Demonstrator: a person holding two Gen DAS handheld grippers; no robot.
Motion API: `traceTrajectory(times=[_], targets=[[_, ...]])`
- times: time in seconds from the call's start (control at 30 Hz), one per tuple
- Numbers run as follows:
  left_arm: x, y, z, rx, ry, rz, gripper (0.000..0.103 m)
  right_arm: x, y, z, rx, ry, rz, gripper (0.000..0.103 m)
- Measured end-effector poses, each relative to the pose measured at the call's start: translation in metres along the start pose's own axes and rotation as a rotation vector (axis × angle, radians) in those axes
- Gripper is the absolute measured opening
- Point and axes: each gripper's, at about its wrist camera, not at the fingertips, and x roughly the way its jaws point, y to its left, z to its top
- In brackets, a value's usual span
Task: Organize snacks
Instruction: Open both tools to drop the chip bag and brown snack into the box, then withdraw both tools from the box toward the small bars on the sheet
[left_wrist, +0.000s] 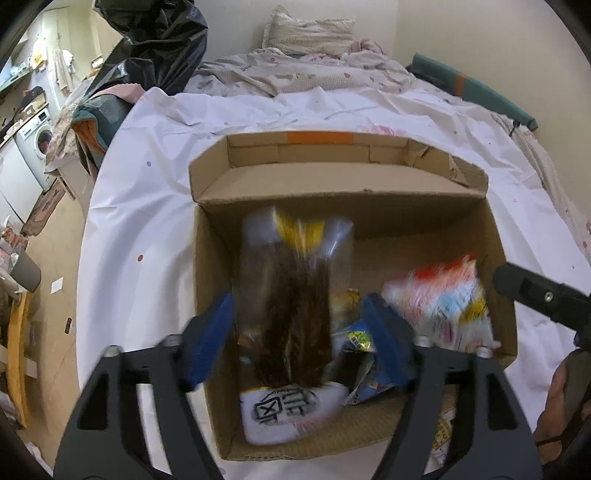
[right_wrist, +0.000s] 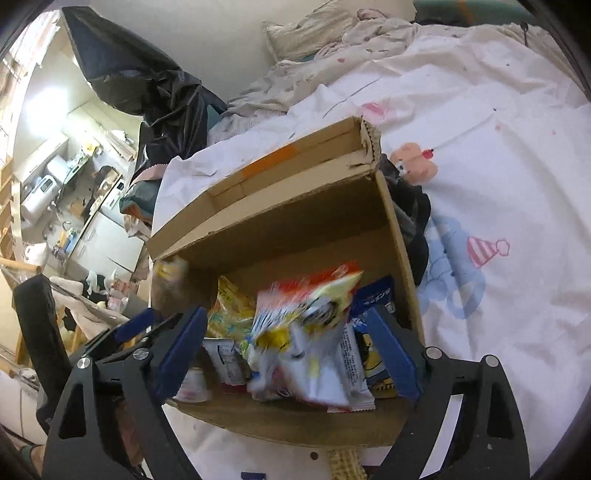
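Over one cardboard box (left_wrist: 495, 236) — two tools, left tool (left_wrist: 301, 341) and right tool (right_wrist: 291, 345), both spread — two blurred packets.

Both wrist views look steeply down, close, into the same open brown cardboard box (left_wrist: 214, 258) (right_wrist: 391, 221) on the white-sheeted bed (left_wrist: 147, 206) (right_wrist: 498, 184).

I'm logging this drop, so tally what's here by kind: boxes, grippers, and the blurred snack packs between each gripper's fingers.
Cardboard box: 1
Grippers: 2, the left gripper and the right gripper, both open
Blurred snack packs between the fingers: 2, the dark-stick bag and the white-and-red packet
Total: 5
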Motion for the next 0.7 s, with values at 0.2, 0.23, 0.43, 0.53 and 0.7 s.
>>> traceTrajectory(times=[0.2,0.23,0.43,0.53,0.7], targets=[[-0.009,0.006,0.001,-0.034,-0.034,-0.001,0.090,0.004,-0.003,0.000,0.014,0.019,-0.004,0.091],[-0.009,0.007,0.001,-0.037,-0.034,0.001,0.090,0.004,-0.003,0.000,0.014,0.018,-0.005,0.091],[-0.009,0.010,-0.004,-0.049,-0.020,0.010,0.090,0.004,-0.002,-0.002,0.005,0.023,-0.006,0.091],[-0.013,0.013,-0.006,-0.067,-0.043,0.020,0.090,0.002,0.000,-0.003,-0.002,0.026,-0.009,0.091],[-0.016,0.013,-0.009,-0.072,-0.054,0.023,0.090,-0.005,0.006,-0.003,-0.005,0.012,0.007,0.091]])
